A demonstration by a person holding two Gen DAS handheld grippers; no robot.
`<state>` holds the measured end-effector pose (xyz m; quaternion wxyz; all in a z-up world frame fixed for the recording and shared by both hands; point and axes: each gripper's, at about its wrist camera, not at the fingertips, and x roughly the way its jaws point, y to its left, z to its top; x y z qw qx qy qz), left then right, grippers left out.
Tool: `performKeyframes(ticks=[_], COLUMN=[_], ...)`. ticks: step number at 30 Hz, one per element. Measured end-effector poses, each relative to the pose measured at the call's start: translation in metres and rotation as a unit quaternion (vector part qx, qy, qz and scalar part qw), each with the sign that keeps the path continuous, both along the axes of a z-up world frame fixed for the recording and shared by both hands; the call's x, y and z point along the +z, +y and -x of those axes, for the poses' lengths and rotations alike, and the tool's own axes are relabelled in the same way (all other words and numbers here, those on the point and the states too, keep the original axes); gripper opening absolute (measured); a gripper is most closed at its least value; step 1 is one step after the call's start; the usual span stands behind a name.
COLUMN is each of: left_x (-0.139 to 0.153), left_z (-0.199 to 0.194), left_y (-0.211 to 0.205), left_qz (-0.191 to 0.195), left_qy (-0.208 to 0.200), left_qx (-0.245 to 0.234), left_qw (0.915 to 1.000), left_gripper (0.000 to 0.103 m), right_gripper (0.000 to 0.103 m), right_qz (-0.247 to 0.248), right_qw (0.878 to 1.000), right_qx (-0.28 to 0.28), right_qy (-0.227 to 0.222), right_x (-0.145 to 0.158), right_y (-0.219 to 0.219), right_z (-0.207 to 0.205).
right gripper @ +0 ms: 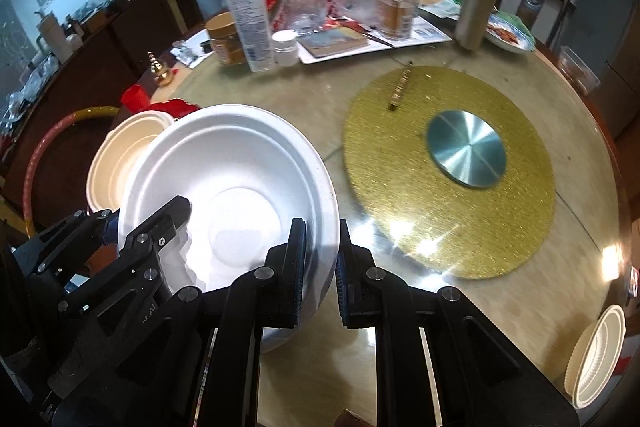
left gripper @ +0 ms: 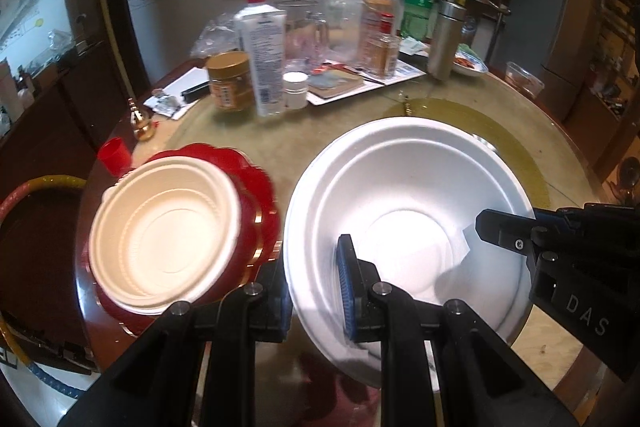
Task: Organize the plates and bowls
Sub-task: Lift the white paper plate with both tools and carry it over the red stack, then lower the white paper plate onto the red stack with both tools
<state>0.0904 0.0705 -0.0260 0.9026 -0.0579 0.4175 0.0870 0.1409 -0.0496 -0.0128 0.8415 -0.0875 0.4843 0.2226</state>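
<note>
A large white foam bowl [left gripper: 404,211] is held over the table by both grippers. My left gripper [left gripper: 316,279] is shut on its near-left rim. My right gripper [right gripper: 322,267] is shut on its right rim [right gripper: 320,195] and shows in the left wrist view [left gripper: 520,239]. To the left, a cream bowl [left gripper: 164,231] sits nested in a red scalloped bowl [left gripper: 256,211]. The cream bowl also shows in the right wrist view [right gripper: 116,155]. A cream plate [right gripper: 596,359] lies at the table's near-right edge.
A gold placemat [right gripper: 448,171] with a round metal disc [right gripper: 466,149] lies at the table's centre, with a thin stick [right gripper: 400,87] on it. Bottles, jars and a flask [right gripper: 476,3] crowd the far side. A red cup [left gripper: 114,155] stands far left.
</note>
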Motion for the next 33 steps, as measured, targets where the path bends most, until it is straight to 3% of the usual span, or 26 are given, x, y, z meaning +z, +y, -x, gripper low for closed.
performKeyframes(ticks=[17, 33], left_x=[0.006, -0.008], left_z=[0.029, 0.022], left_y=[0.09, 0.148], left_qz=[0.002, 0.004], left_qy=[-0.015, 0.005], left_qx=[0.084, 0.131], left_qw=[0.9964, 0.9913], left_gripper=[0.019, 0.02], right_gripper=[0.013, 0.013], right_qz=[-0.005, 0.004], right_qw=[0.997, 0.995], right_qx=[0.069, 0.098], right_qy=[-0.02, -0.013], right_x=[0.006, -0.007], right_y=[0.1, 0.167], right_z=[0.017, 0.005])
